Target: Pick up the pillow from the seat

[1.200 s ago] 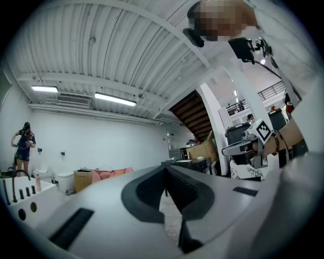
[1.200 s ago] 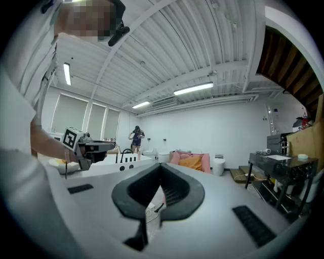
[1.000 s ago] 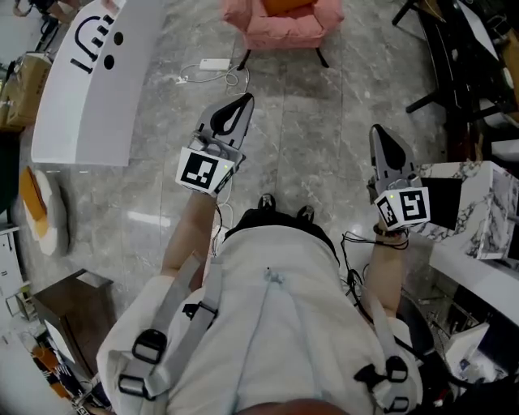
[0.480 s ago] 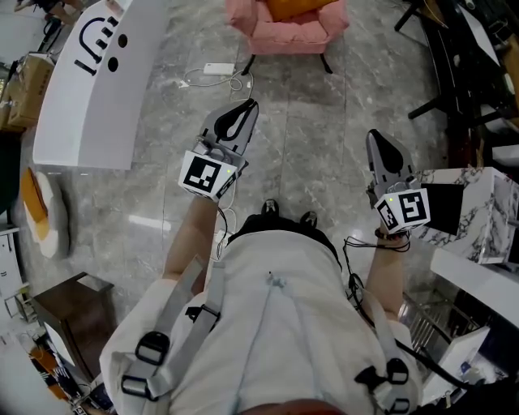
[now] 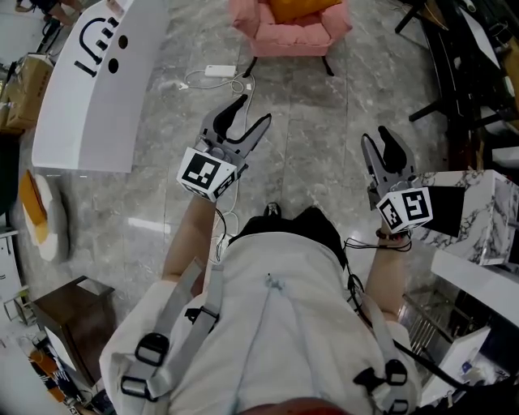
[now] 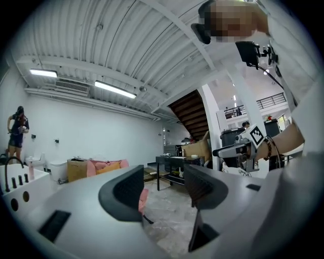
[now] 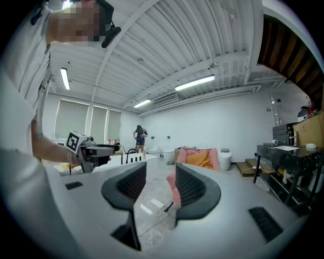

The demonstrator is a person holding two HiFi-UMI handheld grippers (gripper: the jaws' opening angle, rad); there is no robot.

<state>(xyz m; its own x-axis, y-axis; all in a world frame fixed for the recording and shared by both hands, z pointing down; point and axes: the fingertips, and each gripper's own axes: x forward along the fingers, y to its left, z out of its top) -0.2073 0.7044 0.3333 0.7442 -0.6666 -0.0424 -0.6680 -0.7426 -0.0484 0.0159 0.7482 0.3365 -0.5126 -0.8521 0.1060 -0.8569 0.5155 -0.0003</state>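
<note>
Since a second ago both sets of jaws have started opening, empty: left hand-held gripper [image 5: 253, 111] and right hand-held gripper [image 5: 378, 138] are mid-approach, well short of the orange pillow [image 5: 302, 6] on the pink armchair [image 5: 292, 34], so next comes walking closer and reaching.

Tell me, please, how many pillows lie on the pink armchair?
1: an orange pillow on the seat of the pink armchair, at the head view's top edge. That view crops the chair, so another could be hidden.
</note>
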